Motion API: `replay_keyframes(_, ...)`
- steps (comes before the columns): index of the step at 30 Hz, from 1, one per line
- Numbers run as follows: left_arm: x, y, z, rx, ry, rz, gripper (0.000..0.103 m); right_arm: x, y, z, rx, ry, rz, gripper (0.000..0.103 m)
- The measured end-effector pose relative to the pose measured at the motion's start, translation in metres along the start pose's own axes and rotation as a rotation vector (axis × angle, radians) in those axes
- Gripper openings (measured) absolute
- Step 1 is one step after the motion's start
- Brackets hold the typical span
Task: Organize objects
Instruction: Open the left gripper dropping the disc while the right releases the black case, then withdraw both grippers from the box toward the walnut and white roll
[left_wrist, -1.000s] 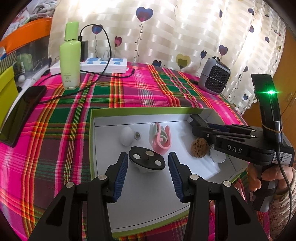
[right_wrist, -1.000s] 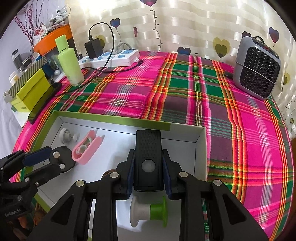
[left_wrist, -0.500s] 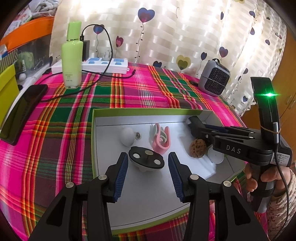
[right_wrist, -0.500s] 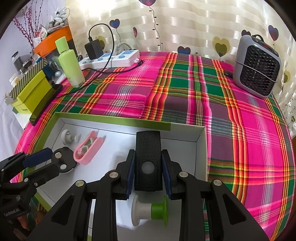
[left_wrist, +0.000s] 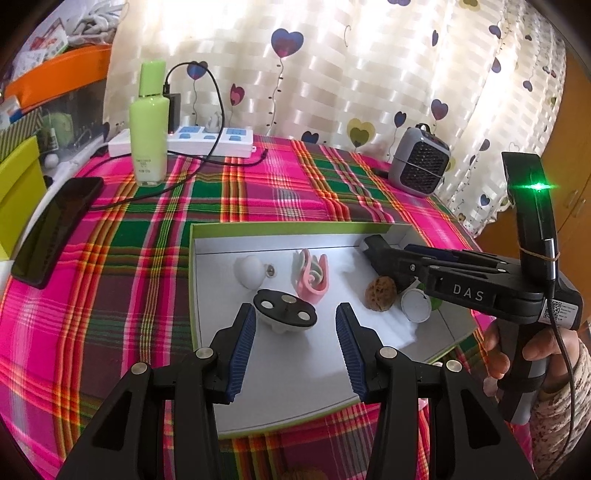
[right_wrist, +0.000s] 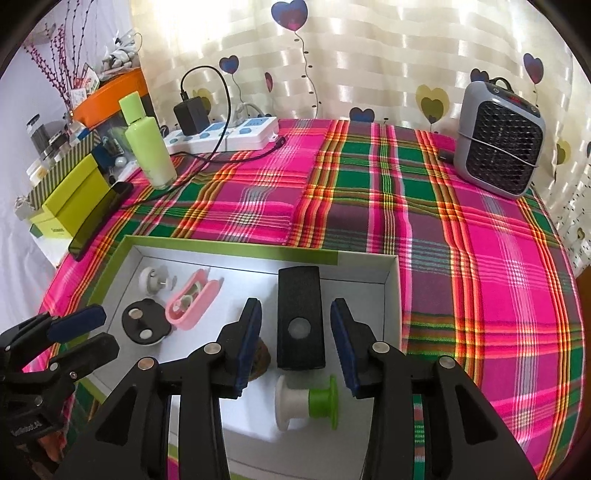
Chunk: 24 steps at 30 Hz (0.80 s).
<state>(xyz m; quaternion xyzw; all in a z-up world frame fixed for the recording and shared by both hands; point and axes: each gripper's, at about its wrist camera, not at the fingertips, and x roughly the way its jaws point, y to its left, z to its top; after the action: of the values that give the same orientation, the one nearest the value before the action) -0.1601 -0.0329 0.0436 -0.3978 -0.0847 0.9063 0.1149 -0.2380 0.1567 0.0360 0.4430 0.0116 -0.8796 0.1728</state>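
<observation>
Black block (right_wrist: 301, 317) lying flat on the tray (right_wrist: 236, 248) floor, between the spread fingers of the right gripper (right_wrist: 295, 347), touched by neither. Just below it, nearer the handle, a white-and-green spool (right_wrist: 306, 402); left of the left finger, a brown walnut (right_wrist: 260, 360). Further left, a pink case (right_wrist: 192, 304), a black disc (right_wrist: 146, 326) and a white knob (right_wrist: 153, 280). Left gripper (left_wrist: 293, 334) also parted, holding nothing, disc (left_wrist: 286, 314) just ahead between its tips. All on a plaid cloth (right_wrist: 369, 206).
</observation>
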Motion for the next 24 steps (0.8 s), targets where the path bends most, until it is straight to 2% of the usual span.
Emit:
replay_keyframes(9, -0.019, -0.006, -0.012, 0.012, -0.011, 0.007, 0.045, -0.028, 0.007, -0.018, 0.016, -0.044, 0.012, 0.040)
replay_keyframes(24, -0.043, -0.022, -0.037, 0.046, -0.021, 0.035, 0.045, -0.061, 0.024, -0.057, 0.002, -0.105, -0.016, 0.040)
